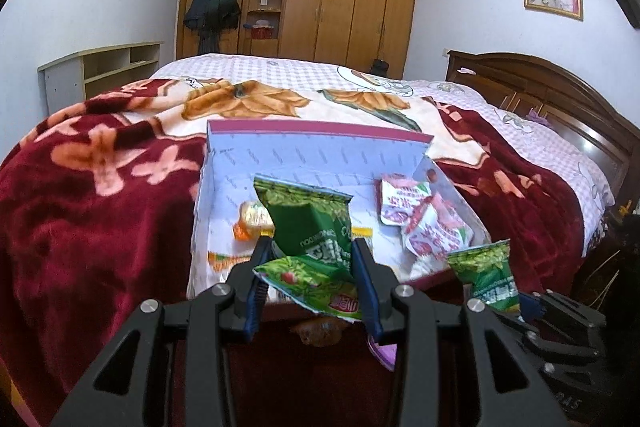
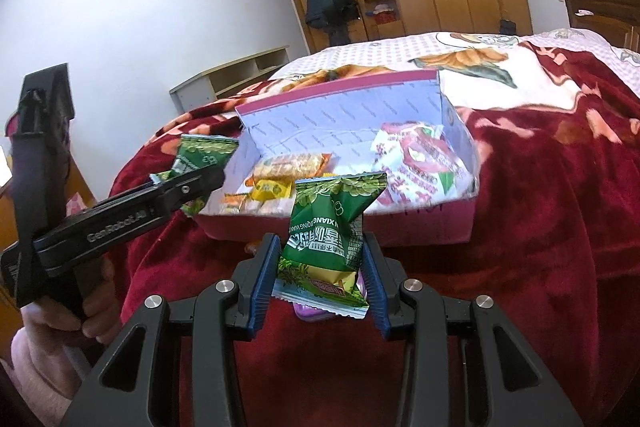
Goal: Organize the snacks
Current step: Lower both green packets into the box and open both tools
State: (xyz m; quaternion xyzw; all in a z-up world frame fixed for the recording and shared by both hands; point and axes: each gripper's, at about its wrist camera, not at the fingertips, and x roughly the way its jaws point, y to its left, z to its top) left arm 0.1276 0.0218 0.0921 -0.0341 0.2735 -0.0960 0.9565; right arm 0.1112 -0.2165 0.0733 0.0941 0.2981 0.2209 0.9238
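Both grippers, left and right, each pinch a green snack packet just before the open box, presumably for dropping in beside sorted snacks.

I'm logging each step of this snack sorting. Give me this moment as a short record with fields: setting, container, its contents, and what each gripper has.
setting: bed with a red flowered blanket
container: open box on the blanket, lid flap upright at the back
contents: red-and-white packets on the right side, orange and yellow packets on the left side
left gripper: shut on a green packet, in front of the box
right gripper: shut on another green packet, also in front of the box
left over: purple item on the blanket below the right gripper
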